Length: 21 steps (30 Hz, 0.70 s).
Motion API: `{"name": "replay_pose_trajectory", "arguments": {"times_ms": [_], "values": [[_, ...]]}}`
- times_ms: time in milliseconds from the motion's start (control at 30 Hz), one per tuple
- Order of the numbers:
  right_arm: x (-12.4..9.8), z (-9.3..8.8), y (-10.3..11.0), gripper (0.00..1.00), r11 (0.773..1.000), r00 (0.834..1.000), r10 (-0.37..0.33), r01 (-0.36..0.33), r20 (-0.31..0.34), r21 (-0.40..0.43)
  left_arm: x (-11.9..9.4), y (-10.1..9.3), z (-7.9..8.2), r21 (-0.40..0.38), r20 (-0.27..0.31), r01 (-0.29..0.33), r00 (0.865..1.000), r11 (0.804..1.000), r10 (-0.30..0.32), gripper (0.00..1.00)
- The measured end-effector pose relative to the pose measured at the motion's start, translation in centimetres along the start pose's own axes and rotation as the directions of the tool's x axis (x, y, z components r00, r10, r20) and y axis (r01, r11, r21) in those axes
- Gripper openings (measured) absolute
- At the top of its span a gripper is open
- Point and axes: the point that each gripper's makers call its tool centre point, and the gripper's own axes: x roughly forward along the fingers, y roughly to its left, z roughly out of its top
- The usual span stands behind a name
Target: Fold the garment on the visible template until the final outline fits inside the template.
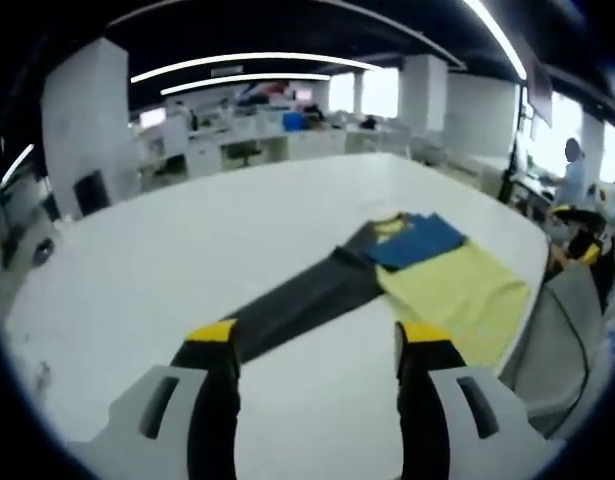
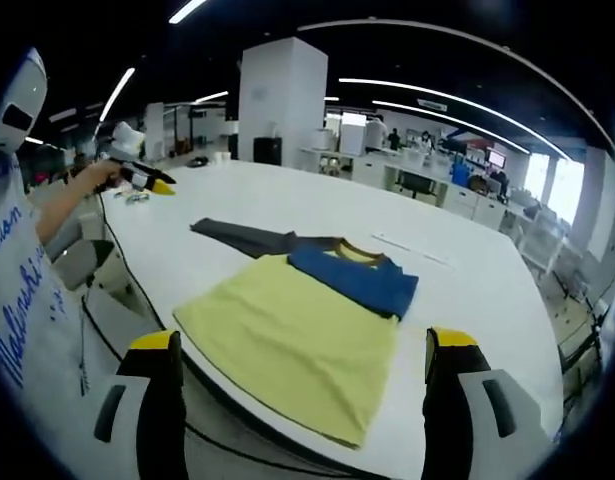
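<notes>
Right gripper view: garment (image 2: pixel 317 320) on table (image 2: pixel 467 280)

The left gripper (image 1: pixel 317 340) hangs with jaws apart above a white table (image 1: pixel 167 260). Ahead lies a shirt (image 1: pixel 407 275), its yellow body, blue fold and dark sleeve spread flat.

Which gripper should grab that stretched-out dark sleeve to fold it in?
Left, probably. The dark sleeve runs toward the open left gripper, ending just ahead of its jaws. The right gripper faces the yellow shirt body, with the sleeve on the far side.
</notes>
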Motion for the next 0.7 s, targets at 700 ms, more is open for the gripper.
{"name": "replay_pose_trajectory", "arguments": {"times_ms": [700], "values": [[-0.8, 0.4, -0.1, 1.0, 1.0, 1.0, -0.024, 0.024, -0.009, -0.017, 5.3, 6.7, -3.8, -0.127, -0.081, -0.109, 0.992, 0.986, 0.099, 0.45]]}}
